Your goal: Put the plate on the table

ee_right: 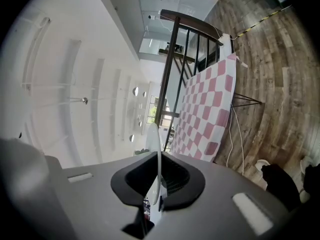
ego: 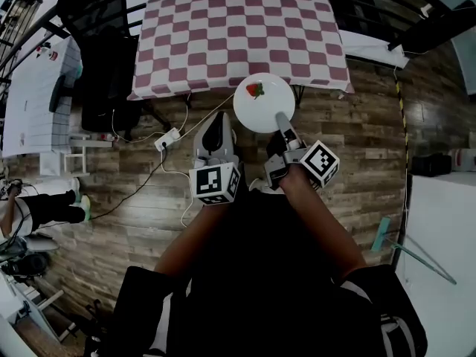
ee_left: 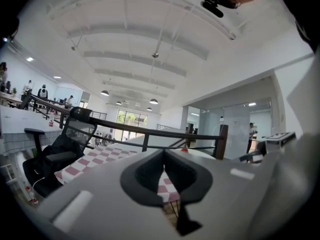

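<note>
The right gripper (ego: 281, 119) is clenched on the white plate (ego: 262, 103), its jaws pinching the rim at the plate's 5 o'clock edge as the head view shows it. In the right gripper view, the plate (ee_right: 158, 169) runs edge-on as a thin white line between the dark pads, which press on it from both sides. A small red and green thing, perhaps a strawberry (ego: 255, 90), lies on the plate toward its 11 o'clock side. The plate is in the air at the 6 o'clock edge of the table (ego: 223, 36), which is covered with a pink and white checked cloth. In the head view, the plate's far rim overlaps the cloth's near border and the rest of it is over the wooden floor (ego: 357, 125). The left gripper (ego: 217, 121) is at 9 o'clock of the plate, just beside it and apart from it. In its own view, the jaws are closed tip to tip with nothing between them, and only the checked cloth shows through the gap behind the tips. A black office chair (ego: 104, 58) stands at 9 o'clock of the table, and a white power strip (ego: 168, 138) with cables lies on the floor near the table's 7 o'clock corner.
</note>
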Tool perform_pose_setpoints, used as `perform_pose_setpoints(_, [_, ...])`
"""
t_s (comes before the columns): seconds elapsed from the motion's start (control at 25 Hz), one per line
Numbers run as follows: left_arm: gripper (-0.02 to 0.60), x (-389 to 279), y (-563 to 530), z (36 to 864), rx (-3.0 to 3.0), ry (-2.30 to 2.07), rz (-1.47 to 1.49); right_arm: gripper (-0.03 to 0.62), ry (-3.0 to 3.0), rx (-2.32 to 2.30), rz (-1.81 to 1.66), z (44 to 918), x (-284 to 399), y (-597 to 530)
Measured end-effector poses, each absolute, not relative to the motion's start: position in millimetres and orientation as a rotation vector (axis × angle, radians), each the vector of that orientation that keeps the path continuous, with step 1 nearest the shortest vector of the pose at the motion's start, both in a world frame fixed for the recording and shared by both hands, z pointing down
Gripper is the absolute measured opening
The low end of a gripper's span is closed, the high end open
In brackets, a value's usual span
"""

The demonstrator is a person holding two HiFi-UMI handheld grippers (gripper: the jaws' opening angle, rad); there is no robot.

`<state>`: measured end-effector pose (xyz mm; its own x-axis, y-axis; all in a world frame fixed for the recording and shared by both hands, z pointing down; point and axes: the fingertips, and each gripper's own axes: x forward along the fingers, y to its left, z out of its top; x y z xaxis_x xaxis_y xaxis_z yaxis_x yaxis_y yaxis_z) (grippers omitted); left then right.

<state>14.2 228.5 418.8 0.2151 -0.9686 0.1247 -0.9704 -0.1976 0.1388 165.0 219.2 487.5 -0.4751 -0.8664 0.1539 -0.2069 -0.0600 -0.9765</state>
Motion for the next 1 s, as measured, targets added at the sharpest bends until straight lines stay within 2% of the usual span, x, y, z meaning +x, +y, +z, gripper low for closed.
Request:
perform_pose_setpoints(0.44, [0.009,1.6,139.3,420.9,2.317,-1.788,-0.016,0.015,1.643,-1.206,-1.530,486.9,169.0,135.1])
perform_pose_setpoints(1.0, [0.009,-48.6,8.6,419.4,2.351,-1.698,-0.016,0.015,1.613,-1.316,-1.541,490.8,124.2,19.0])
